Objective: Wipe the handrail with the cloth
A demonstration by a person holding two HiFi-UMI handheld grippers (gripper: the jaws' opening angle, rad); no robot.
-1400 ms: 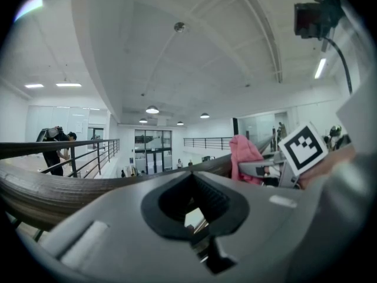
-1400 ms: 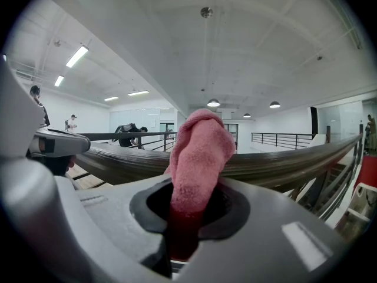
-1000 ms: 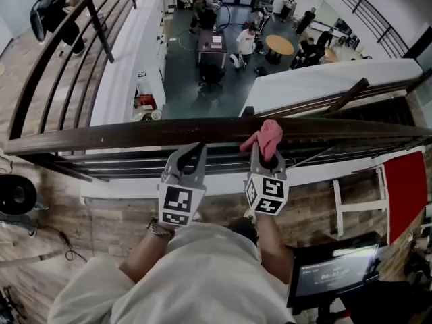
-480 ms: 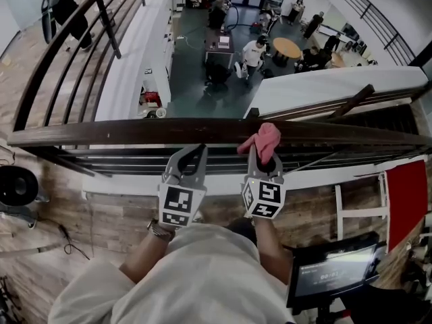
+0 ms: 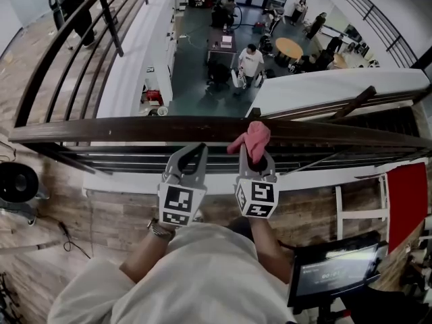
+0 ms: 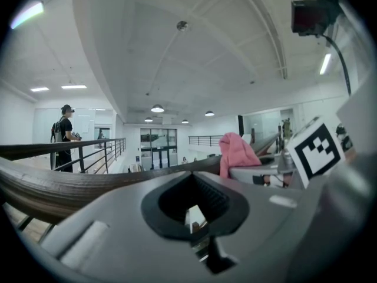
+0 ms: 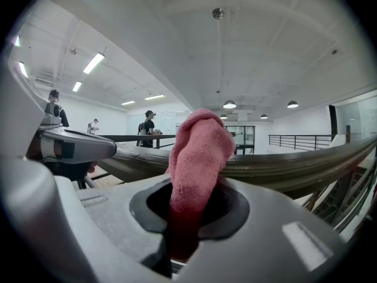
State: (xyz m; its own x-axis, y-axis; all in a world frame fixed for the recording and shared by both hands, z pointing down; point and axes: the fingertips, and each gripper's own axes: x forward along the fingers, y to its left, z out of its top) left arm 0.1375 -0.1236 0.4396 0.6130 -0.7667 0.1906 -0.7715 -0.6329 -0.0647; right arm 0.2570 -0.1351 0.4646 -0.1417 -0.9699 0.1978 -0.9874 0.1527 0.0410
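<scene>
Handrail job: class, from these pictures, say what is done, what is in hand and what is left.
Done: the right gripper is shut on the pink cloth, which is up against the dark handrail. In hand: the cloth sits near the rail's middle. The left gripper is shut and empty beside it. Left: long stretches of rail run out on both sides; no wiped part can be told.

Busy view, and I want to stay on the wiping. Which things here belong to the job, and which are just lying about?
Job:
- pink cloth, clamped in the right gripper
- dark handrail, with the cloth at its top
- left gripper, shut and empty

Lying about:
- red panel
- screen
- round table and people on the floor below
</scene>
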